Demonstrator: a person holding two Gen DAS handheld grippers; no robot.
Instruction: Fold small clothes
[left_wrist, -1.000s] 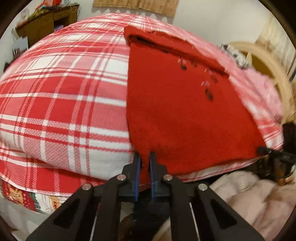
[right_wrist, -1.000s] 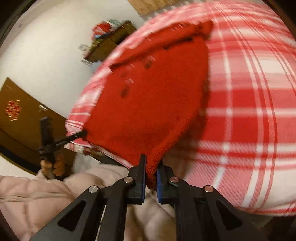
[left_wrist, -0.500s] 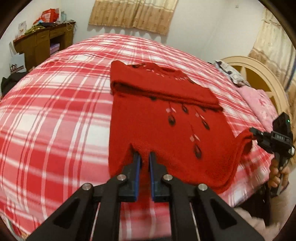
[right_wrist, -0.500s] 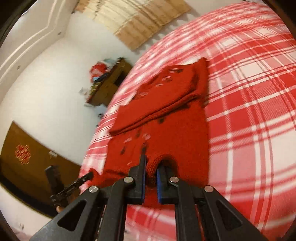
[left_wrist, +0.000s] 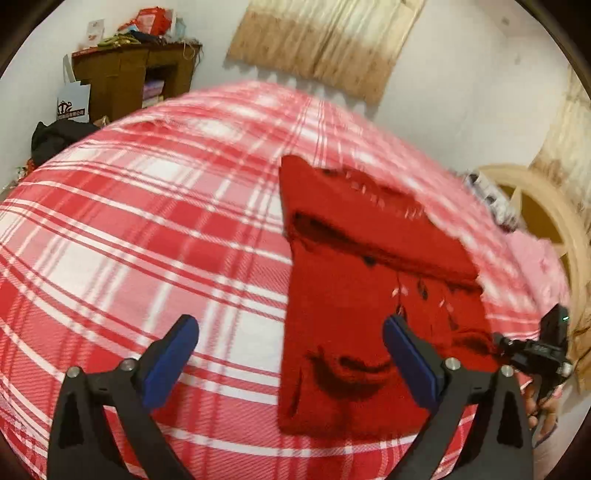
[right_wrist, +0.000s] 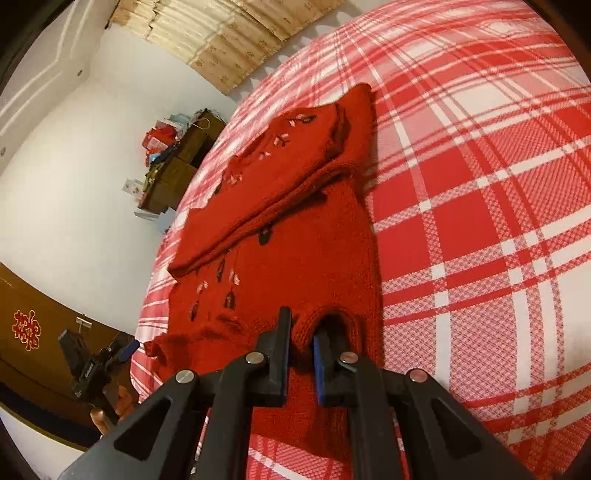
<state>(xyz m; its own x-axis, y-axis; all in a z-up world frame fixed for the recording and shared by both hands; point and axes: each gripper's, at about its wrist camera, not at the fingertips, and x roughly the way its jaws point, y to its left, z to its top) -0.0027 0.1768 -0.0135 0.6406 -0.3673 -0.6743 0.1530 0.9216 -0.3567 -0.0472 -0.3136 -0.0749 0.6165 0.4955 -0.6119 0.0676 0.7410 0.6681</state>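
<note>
A bed (left_wrist: 155, 236) covered with a red-and-white plaid sheet (right_wrist: 480, 192) carries everything. A red knitted sweater (left_wrist: 369, 295) lies directly on it, spread flat with its upper part folded over the body. Something pink, perhaps a pillow (left_wrist: 535, 258), rests near the pale wooden headboard (left_wrist: 554, 206); the blur hides detail.

Both tongs (left_wrist: 290, 354) (right_wrist: 301, 354) have black angular arms, silver screw heads and blue pads (left_wrist: 410, 363).
</note>
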